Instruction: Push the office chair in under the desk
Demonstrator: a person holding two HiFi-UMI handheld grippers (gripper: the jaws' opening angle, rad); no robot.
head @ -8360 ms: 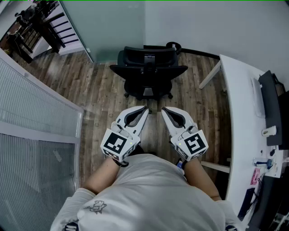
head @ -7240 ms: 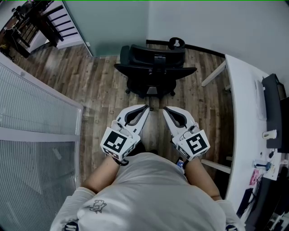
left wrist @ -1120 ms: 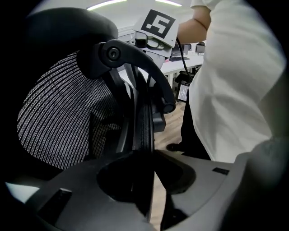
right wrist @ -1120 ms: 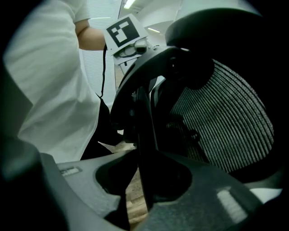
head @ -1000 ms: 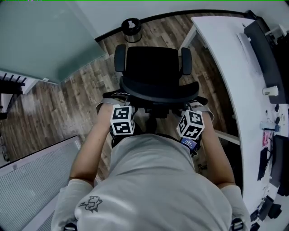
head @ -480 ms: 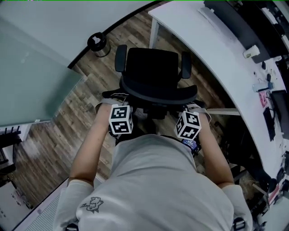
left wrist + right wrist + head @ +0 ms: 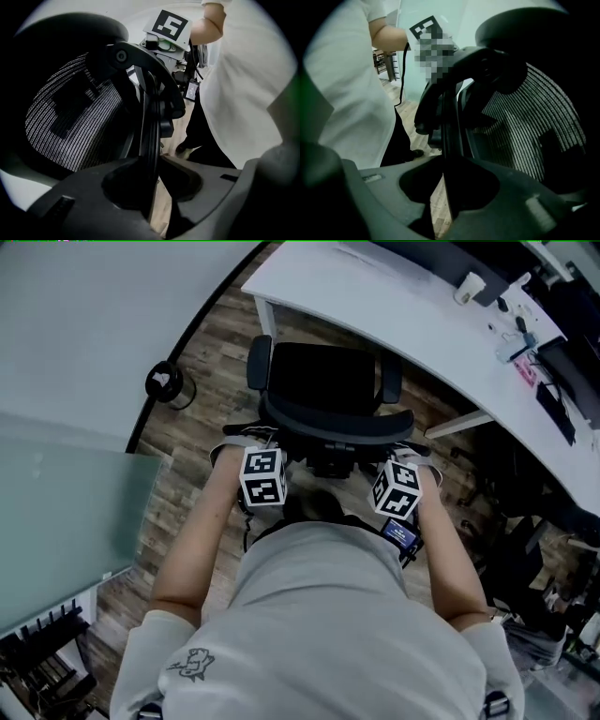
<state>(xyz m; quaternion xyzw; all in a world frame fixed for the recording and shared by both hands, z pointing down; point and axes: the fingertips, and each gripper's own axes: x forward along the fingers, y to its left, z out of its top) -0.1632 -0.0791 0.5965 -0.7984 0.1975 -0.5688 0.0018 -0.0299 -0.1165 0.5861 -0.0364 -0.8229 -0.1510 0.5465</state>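
My left gripper (image 7: pixel 151 163) and right gripper (image 7: pixel 446 165) are each closed partway, pinching the thin black rim of the mesh back of the office chair (image 7: pixel 323 381), one on either side. The chair stands at my 12 o'clock. Its seat is near the edge of the white desk (image 7: pixel 403 310), which sweeps from 12 to 3 o'clock.

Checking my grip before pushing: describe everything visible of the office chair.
The office chair is black: padded seat, two armrests, mesh backrest in a hard frame. It stands upright, seat facing the white desk, close to its edge, not tucked under. The left gripper and right gripper each clamp the backrest frame's edge, one per side.
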